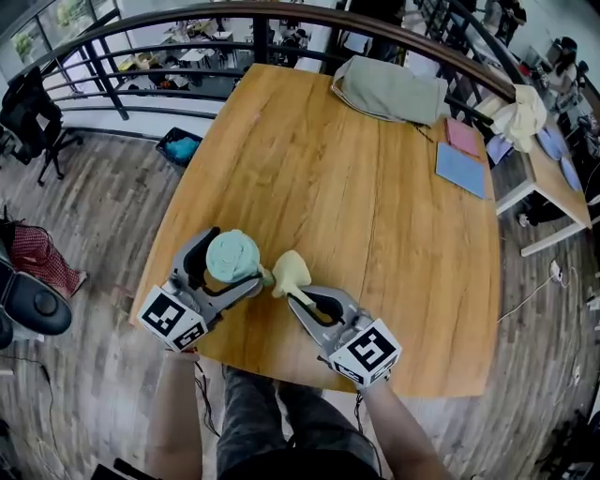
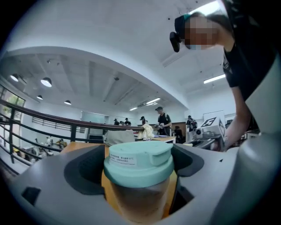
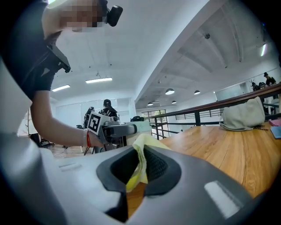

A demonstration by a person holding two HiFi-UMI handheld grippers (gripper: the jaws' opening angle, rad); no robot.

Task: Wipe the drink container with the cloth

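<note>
Right now your left claw (image 1: 234,266) clasps the drink container (image 1: 232,255) upright at the desk's (image 1: 375,206) near edge, and your right claw (image 1: 297,297), pinched on the yellow cloth (image 1: 291,271), sits just to its right, cloth aimed at the container's side.

A wooden surface (image 1: 375,216) carries a grey-green bag (image 1: 389,91) at its far end and, near its right edge, a pink pad (image 1: 461,137) beside a blue pad (image 1: 460,170), perhaps notebooks, while a dark railing (image 1: 187,19) curves behind it and a black chair (image 1: 28,112) stands on the floor at far left.
</note>
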